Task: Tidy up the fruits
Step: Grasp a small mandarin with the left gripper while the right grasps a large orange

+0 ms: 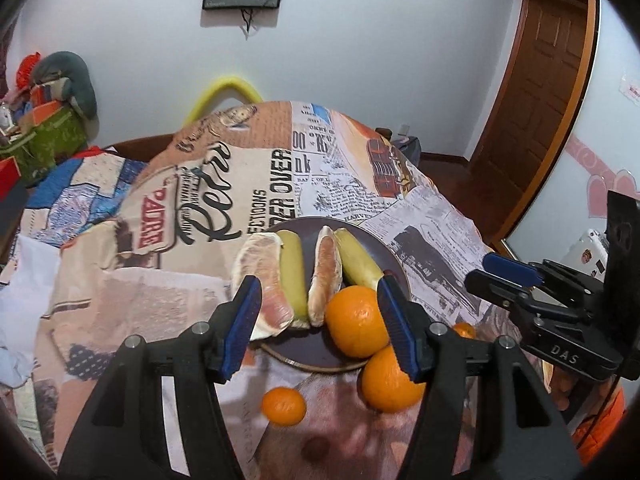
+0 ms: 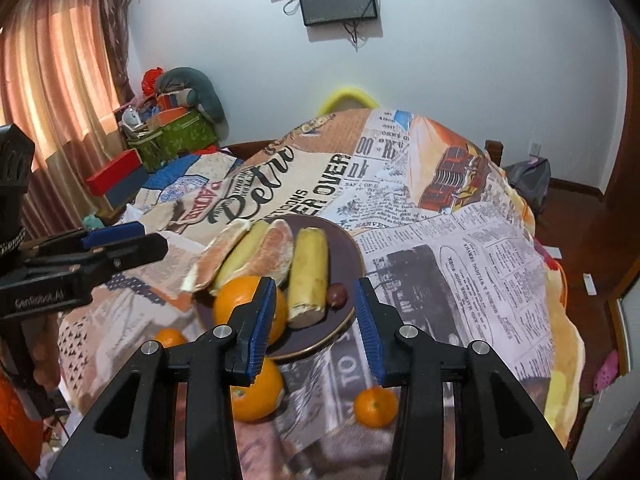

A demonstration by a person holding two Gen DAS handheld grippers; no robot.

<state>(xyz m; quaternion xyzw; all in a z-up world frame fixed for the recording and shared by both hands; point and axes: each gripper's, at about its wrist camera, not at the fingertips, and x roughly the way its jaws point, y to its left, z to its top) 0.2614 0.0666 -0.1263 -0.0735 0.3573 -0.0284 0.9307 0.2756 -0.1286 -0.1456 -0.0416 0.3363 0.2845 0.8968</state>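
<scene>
A dark plate [image 1: 304, 350] [image 2: 344, 248] holds two pomelo wedges [image 1: 326, 270], two peeled bananas [image 1: 292, 268] [image 2: 308, 276], a large orange [image 1: 354, 320] [image 2: 234, 300] and a dark grape [image 2: 337, 294]. A second large orange [image 1: 386, 384] [image 2: 256, 394] lies on the cloth just off the plate's near rim. Two small mandarins [image 1: 284, 406] [image 2: 376, 406] [image 2: 170, 338] lie on the cloth. My left gripper [image 1: 320, 316] is open above the plate's near side, empty. My right gripper [image 2: 316, 322] is open above the plate's near rim, empty. Each gripper shows in the other's view [image 1: 508, 276] [image 2: 120, 240].
The table is covered by a newspaper-print cloth [image 1: 432, 224] [image 2: 460, 264]. A yellow chair back [image 1: 224, 92] stands at the far edge. Boxes and clutter [image 2: 168, 132] stand far left. A wooden door [image 1: 536, 92] is at the right.
</scene>
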